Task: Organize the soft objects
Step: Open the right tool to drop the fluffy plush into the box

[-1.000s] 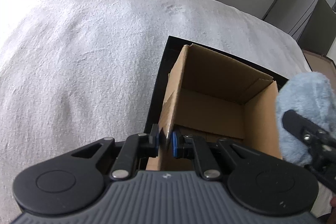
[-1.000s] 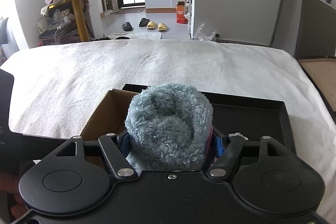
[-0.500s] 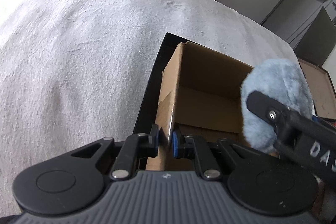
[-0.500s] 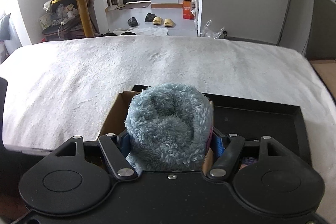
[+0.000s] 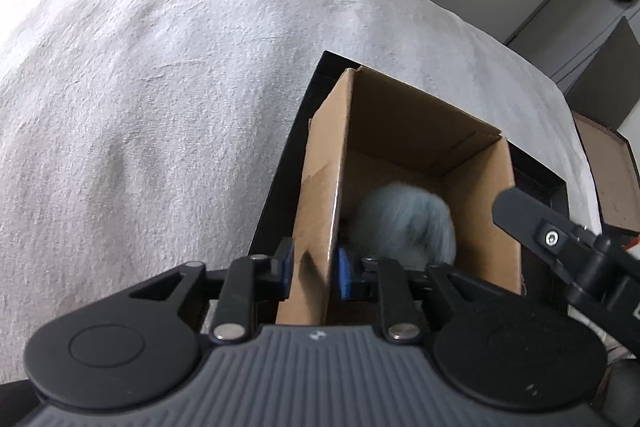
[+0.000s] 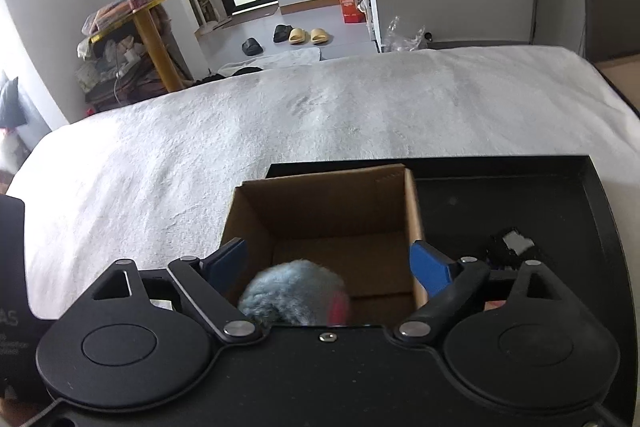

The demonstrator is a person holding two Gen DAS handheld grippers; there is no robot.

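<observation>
White-blanketed bed (image 6: 360, 115) carrying cardboard box (image 6: 328, 211); slippers (image 6: 308, 35) beyond. Left claw (image 5: 314, 269) opening astride box wall; right claw (image 6: 330, 261) opening, released.

Your cardboard box (image 6: 332, 215) stands in the tray's (image 6: 520, 171) left part, against its far left corner; the tray lies on the bed (image 5: 160, 67) near its right edge. The fluffy bundle (image 5: 404, 223) sits in the box, by its near wall. Small items (image 6: 508, 247) lie in the tray right of the box.

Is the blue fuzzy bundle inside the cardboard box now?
Inside: the blue fuzzy bundle sits below the cardboard box rim, clear of both grippers' fingers.
</observation>
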